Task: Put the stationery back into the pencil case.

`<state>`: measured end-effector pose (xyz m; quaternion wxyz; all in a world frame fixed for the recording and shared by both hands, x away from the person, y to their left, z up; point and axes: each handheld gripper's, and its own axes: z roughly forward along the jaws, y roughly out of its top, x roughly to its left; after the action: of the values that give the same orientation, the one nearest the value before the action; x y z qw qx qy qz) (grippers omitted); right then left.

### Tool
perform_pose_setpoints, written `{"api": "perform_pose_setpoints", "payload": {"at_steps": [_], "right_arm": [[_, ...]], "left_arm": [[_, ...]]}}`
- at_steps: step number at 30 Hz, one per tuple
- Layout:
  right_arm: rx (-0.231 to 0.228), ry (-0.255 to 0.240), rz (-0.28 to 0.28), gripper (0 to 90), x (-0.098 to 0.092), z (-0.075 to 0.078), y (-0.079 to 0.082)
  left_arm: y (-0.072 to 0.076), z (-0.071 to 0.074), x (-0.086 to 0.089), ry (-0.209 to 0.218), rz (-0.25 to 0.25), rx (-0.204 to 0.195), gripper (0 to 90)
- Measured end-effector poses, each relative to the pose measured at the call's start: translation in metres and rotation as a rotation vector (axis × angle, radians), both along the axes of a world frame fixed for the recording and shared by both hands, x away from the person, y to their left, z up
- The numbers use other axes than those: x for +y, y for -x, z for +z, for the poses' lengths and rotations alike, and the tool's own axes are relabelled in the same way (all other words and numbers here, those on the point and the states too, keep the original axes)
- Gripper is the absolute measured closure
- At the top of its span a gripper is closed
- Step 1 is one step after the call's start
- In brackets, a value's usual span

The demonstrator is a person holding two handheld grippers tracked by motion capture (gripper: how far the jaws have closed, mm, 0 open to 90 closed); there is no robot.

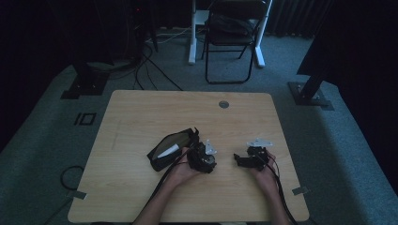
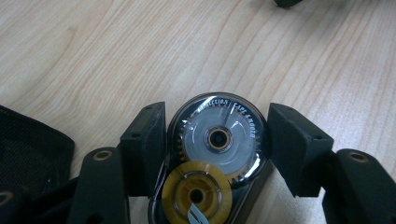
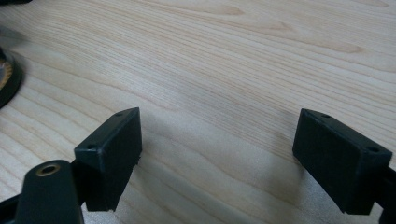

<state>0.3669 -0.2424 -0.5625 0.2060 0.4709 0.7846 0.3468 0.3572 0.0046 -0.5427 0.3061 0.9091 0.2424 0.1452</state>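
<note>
Left gripper [image 2: 217,149] has its jaws spread around a clear round correction-tape dispenser with yellow spool [image 2: 217,158], small gaps both sides. Right gripper [image 3: 219,158] hovers with jaws wide over the light wooden surface [image 3: 224,60]. Black mesh pouch [image 1: 170,147] sits just left.

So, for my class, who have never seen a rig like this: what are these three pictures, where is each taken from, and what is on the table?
A person sits at a wooden table, holding a two-jaw gripper in each hand. The high view looks down from above. Each of the other two pictures comes from a camera riding on one gripper, looking along its black jaws. The left gripper has a correction tape dispenser lying between its jaws; a gap shows on one side, so it does not look clamped. A black pouch lies beside it. The right gripper stands open over bare wood.
</note>
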Motion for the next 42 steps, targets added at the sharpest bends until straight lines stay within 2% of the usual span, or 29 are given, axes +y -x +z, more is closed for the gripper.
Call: {"api": "perform_pose_setpoints", "payload": {"at_steps": [7, 16, 19, 32, 36, 42], "right_arm": [[0.000, 0.000, 0.000, 15.6, 0.0000, 0.0000, 0.0000], [0.000, 0.000, 0.000, 15.6, 0.0000, 0.0000, 0.0001], [0.000, 0.000, 0.000, 15.6, 0.0000, 0.0000, 0.0001], [0.000, 0.000, 0.000, 15.6, 0.0000, 0.0000, 0.0001], [0.000, 0.000, 0.000, 15.6, 0.0000, 0.0000, 0.0000], [0.000, 0.000, 0.000, 15.6, 0.0000, 0.0000, 0.0000]], "left_arm": [[0.0010, -0.0002, 0.0011, 0.003, -0.006, 0.008, 39.8], [-0.0038, -0.0031, 0.0058, 0.051, -0.018, 0.060, 35.8], [-0.0033, -0.0030, 0.0071, 0.052, -0.027, 0.072, 36.1], [0.0010, -0.0021, 0.0058, 0.048, -0.052, 0.071, 40.9], [0.0028, -0.0013, 0.0048, 0.037, -0.056, 0.060, 41.0], [0.0041, 0.0028, 0.0058, 0.056, -0.056, 0.054, 41.1]]}}
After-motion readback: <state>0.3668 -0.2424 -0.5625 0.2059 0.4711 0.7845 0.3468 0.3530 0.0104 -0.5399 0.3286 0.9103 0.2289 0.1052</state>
